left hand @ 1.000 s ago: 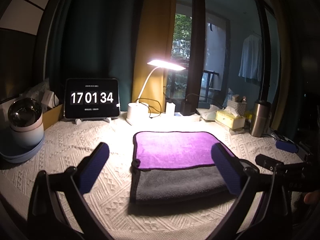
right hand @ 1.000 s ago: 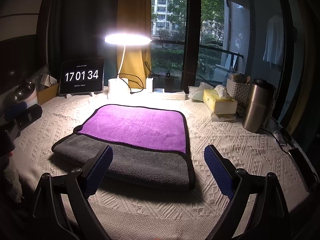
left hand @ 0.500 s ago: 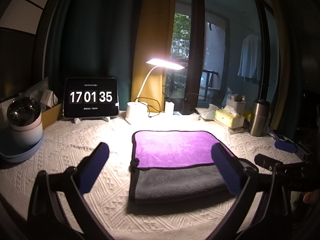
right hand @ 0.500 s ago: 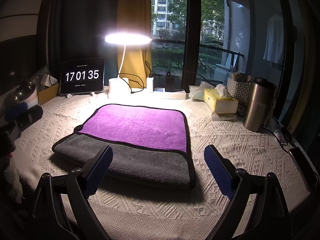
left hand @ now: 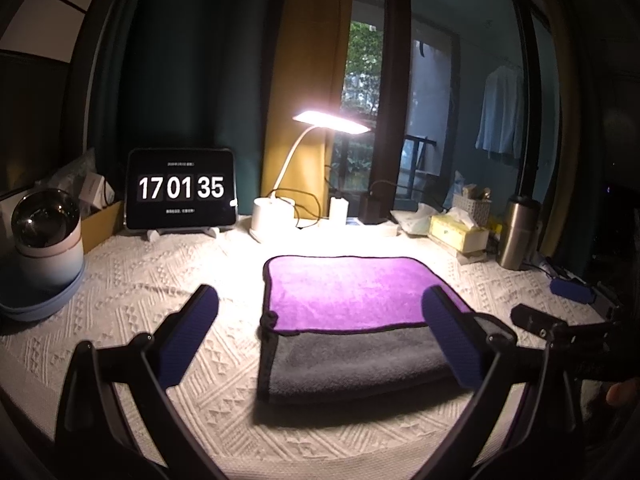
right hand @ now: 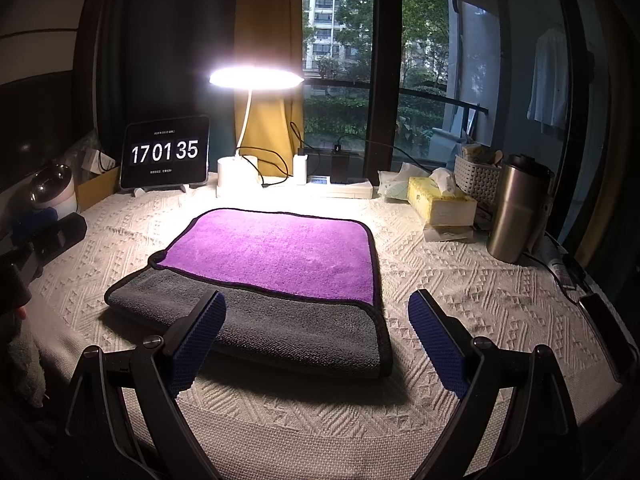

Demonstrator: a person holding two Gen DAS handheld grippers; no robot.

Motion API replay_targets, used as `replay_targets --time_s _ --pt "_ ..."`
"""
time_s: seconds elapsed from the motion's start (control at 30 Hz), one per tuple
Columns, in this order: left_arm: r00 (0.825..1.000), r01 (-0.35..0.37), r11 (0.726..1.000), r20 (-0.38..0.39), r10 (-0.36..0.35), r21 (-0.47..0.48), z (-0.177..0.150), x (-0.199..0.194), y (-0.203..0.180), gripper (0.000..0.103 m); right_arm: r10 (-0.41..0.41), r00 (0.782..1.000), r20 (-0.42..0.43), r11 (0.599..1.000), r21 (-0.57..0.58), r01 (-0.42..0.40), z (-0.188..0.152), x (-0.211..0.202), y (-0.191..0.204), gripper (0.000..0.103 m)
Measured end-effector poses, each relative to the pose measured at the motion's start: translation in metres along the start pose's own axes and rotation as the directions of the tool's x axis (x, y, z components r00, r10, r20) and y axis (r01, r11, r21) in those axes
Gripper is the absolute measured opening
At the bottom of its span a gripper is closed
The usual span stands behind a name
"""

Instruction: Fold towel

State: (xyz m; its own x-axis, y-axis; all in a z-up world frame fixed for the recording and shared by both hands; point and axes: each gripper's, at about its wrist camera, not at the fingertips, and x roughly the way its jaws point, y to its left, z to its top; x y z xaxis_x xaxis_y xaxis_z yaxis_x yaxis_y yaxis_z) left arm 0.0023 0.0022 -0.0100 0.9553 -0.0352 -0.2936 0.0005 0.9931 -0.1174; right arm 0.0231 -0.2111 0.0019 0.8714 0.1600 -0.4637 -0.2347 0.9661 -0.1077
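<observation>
A towel [left hand: 352,296] lies flat on the white textured cloth, folded once: purple side up at the back, a grey strip [left hand: 352,360] along the near edge. It also shows in the right wrist view [right hand: 276,252]. My left gripper [left hand: 320,308] is open and empty, held above the towel's near left part. My right gripper [right hand: 318,312] is open and empty, above the towel's near right corner. The right gripper's body shows at the right edge of the left wrist view [left hand: 552,328].
At the back stand a tablet clock [left hand: 180,188], a lit desk lamp [left hand: 276,216], a tissue box [right hand: 440,204], a steel tumbler [right hand: 516,216] and a white basket [right hand: 476,176]. A bowl on a container [left hand: 44,232] stands at the left. The cloth's front edge [right hand: 320,440] is near.
Both grippers stay open and almost still. The left wrist view has shifted very slightly. The clock has gone from 17:01:34 to 17:01:35.
</observation>
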Motion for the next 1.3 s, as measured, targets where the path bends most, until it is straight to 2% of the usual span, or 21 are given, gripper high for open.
replay_targets --time_s 0.37,0.8,1.13,1.3 --pt "1.000 -0.008 1.000 0.000 0.008 0.017 0.002 0.004 0.001 0.102 0.002 1.000 -0.004 1.000 0.001 -0.002 0.001 0.003 -0.001 0.095" --pt "0.996 -0.013 0.999 -0.089 0.016 0.031 0.004 0.035 0.006 0.102 0.007 0.999 -0.037 1.000 0.025 -0.006 0.001 0.023 -0.016 0.095" --pt "0.979 -0.013 0.999 -0.202 0.006 -0.035 0.000 0.065 0.023 0.102 0.016 0.993 -0.115 0.997 0.078 -0.007 -0.002 0.050 -0.033 0.090" --pt "0.957 0.007 0.996 -0.288 -0.033 -0.089 -0.005 0.085 0.032 0.102 0.033 0.987 -0.158 0.996 0.086 -0.019 -0.003 0.061 -0.037 0.084"
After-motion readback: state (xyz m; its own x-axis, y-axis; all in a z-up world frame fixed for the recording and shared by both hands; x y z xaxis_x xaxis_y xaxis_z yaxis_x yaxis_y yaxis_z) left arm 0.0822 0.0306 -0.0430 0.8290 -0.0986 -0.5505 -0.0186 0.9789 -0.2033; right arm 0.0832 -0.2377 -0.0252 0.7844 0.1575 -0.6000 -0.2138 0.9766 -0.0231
